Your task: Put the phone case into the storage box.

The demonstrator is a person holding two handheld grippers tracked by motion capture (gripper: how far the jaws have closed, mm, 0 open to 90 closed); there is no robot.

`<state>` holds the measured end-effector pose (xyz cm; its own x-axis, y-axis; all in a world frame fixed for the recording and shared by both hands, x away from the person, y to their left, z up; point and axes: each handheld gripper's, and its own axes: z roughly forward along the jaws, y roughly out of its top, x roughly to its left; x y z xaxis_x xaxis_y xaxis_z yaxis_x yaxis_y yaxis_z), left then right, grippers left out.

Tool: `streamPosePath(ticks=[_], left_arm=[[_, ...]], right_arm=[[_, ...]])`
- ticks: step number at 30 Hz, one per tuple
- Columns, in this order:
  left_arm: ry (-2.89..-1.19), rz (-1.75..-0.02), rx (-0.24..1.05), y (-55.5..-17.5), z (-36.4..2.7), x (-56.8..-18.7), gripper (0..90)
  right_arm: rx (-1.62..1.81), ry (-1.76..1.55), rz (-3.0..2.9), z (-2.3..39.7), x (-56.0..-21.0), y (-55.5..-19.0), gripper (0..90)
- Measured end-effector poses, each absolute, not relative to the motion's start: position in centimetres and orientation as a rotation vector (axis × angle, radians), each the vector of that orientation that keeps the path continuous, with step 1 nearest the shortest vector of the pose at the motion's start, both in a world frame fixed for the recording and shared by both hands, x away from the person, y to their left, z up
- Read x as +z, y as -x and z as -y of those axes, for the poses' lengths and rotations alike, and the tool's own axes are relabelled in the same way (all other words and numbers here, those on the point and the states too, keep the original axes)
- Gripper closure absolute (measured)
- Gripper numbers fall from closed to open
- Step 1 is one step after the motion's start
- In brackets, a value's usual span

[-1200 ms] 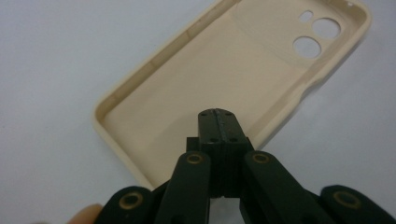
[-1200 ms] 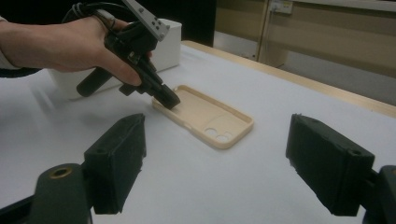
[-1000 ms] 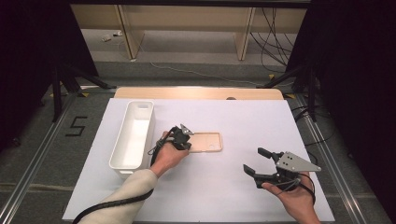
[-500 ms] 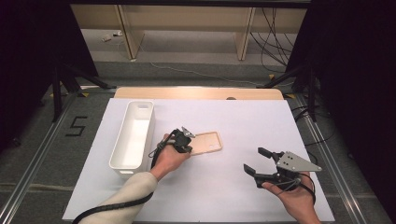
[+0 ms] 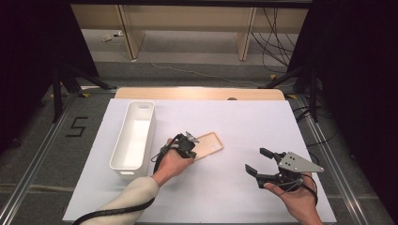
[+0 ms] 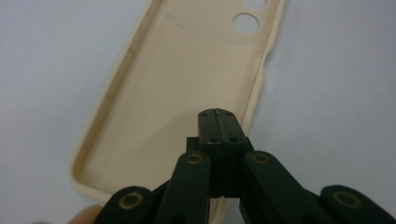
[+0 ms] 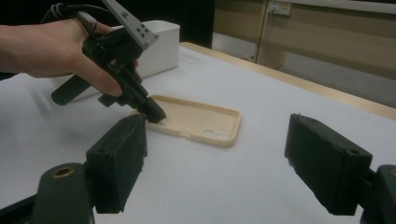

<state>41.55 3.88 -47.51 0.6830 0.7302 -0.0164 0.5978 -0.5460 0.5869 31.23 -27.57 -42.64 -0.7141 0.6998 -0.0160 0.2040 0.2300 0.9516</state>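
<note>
Left gripper (image 5: 191, 142) closed empty, tips inside beige phone case (image 5: 210, 144) mid-mat; right gripper (image 5: 259, 161) wide open, empty, well apart; white bin (image 5: 136, 133) just left, unobstructed.

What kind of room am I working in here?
Probably a lab recording bay: a white-covered table on a metal-railed floor frame, a taped number 5 on the floor, loose cables behind.
</note>
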Motion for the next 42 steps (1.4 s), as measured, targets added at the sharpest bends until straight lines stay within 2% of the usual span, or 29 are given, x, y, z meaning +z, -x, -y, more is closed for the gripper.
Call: streamPosePath(ticks=[42], left_arm=[[-2.348, -1.029, 0.189, -39.1, -1.8, -47.2, 90.0]], right_arm=[[1.503, -0.835, -2.064, 27.7, -42.7, -31.3, 23.0]])
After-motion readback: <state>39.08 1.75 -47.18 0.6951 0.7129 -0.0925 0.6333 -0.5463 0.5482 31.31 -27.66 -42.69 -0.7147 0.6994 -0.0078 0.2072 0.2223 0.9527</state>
